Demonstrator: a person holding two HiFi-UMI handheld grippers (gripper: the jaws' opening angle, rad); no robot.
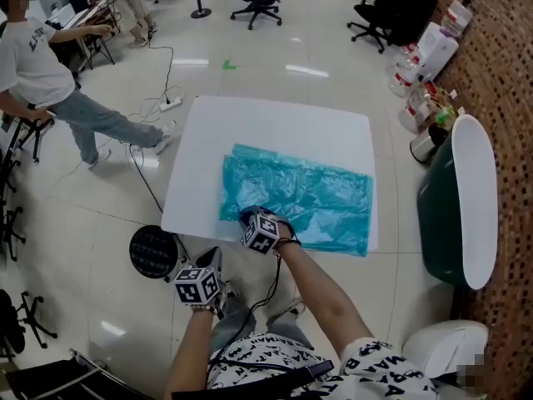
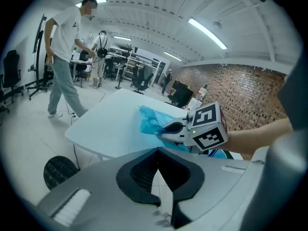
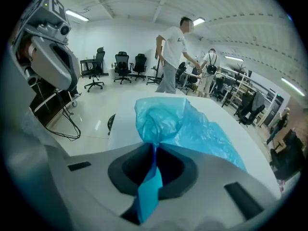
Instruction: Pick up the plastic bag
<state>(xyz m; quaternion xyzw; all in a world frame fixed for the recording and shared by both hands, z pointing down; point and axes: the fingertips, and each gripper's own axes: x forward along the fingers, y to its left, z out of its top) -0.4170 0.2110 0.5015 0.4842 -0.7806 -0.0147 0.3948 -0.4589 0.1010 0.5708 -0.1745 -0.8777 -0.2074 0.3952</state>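
A white table (image 1: 250,123) stands on a glossy office floor, with the teal plastic bag (image 1: 325,198) spread over its near half. The right gripper (image 3: 154,147) has its jaws clamped on the bag's bunched near-left corner. The left gripper (image 2: 156,149) hovers beside the table's near edge, jaws together and empty

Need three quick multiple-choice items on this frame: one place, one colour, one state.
1. Where does the bag lie? A floor B white table C chair
2. What colour is the bag? A blue B red C black
3. The right gripper is: A open above the bag B holding a cable C shut on the bag

1 B, it is spread across the tabletop. 2 A, the film is blue in every view. 3 C, a fold is pinched between its jaws.
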